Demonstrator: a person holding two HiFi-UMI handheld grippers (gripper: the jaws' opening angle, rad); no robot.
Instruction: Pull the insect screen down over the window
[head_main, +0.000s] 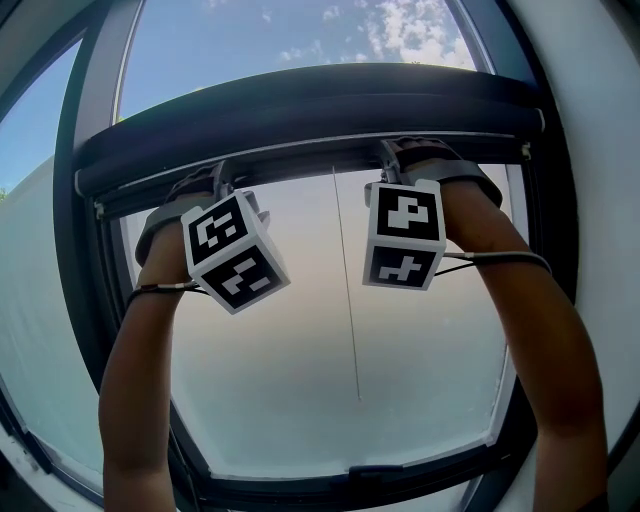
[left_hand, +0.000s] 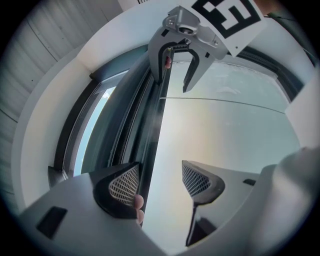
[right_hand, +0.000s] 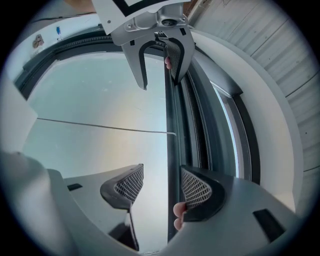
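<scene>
The insect screen's dark pull bar sits right under its rolled-up housing at the window's top. My left gripper and right gripper both reach up to that bar, about a third of its length apart. In the left gripper view the left gripper stands open with the bar between its jaws, close to one mesh pad. The right gripper is likewise open astride the bar. A thin pull cord hangs from the bar's middle.
The dark window frame rings the pane, with white reveal walls to the sides. Blue sky and clouds show above the housing. Each gripper shows in the other's view: the right gripper, the left gripper.
</scene>
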